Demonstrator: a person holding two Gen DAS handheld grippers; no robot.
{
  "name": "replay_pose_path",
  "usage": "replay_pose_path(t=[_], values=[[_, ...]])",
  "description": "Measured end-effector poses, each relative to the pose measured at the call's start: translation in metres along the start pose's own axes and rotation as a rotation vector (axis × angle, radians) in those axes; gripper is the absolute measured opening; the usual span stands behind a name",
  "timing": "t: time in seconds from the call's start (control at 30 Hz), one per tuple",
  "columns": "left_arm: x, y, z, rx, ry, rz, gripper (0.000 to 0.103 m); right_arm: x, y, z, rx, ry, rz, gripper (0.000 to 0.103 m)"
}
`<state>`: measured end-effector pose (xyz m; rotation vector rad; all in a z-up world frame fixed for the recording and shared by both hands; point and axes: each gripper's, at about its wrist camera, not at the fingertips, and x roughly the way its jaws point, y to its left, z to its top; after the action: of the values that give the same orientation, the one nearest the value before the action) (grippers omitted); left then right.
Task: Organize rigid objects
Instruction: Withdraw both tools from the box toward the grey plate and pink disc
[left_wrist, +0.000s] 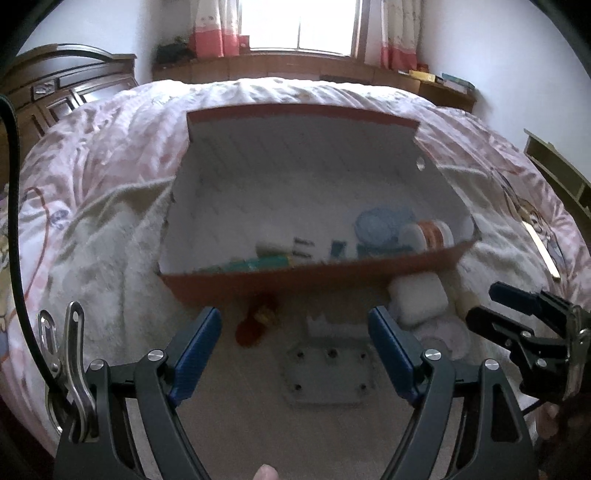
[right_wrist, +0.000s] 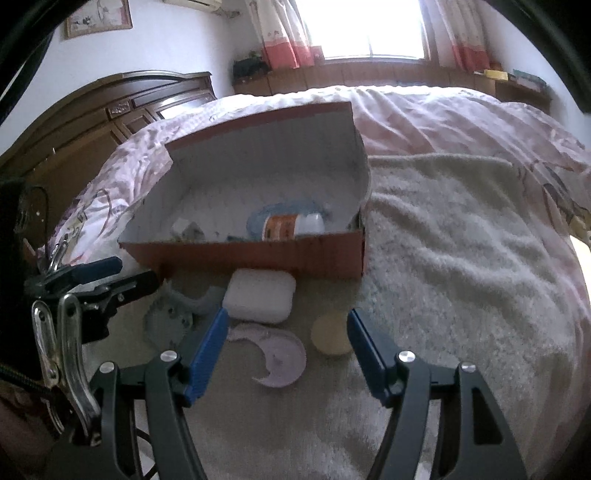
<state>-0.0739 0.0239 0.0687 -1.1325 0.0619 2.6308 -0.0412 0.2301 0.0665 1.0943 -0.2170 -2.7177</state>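
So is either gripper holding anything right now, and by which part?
Nothing is held: left gripper and right gripper both hang open above the blanket.

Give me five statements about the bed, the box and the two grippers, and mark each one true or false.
1. The red box stands open on the bed. True.
2. The white case lies inside the box. False: it lies on the cream blanket, just in front of the box.
3. The right gripper holds nothing. True.
4. The left gripper is shut on the grey plate. False: its jaws stand open above it.
5. An orange-labelled bottle lies in the box. True.
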Motion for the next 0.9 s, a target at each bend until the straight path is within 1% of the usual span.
replay_pose_path(t=[0.23, 0.43, 0.53, 0.73, 0.9], values=[[0.006, -0.010, -0.013, 0.009, 0.048, -0.033, 0.083, 0.003, 0.003, -0.017, -0.019, 0.043, -0.007, 0.070], [0.015, -0.017, -0.023, 0.021, 0.096, -0.043, 0.083, 0.007, -0.003, -0.032, 0.001, 0.082, -0.011, 0.070], [0.019, -0.018, -0.026, 0.021, 0.111, -0.039, 0.083, 0.008, -0.005, -0.036, 0.008, 0.088, -0.012, 0.070], [0.028, -0.020, -0.031, 0.033, 0.138, -0.019, 0.083, 0.008, -0.001, -0.039, -0.022, 0.081, -0.027, 0.070], [0.032, -0.023, -0.031, 0.043, 0.133, 0.001, 0.083, 0.009, -0.002, -0.040, -0.021, 0.077, -0.024, 0.071]])
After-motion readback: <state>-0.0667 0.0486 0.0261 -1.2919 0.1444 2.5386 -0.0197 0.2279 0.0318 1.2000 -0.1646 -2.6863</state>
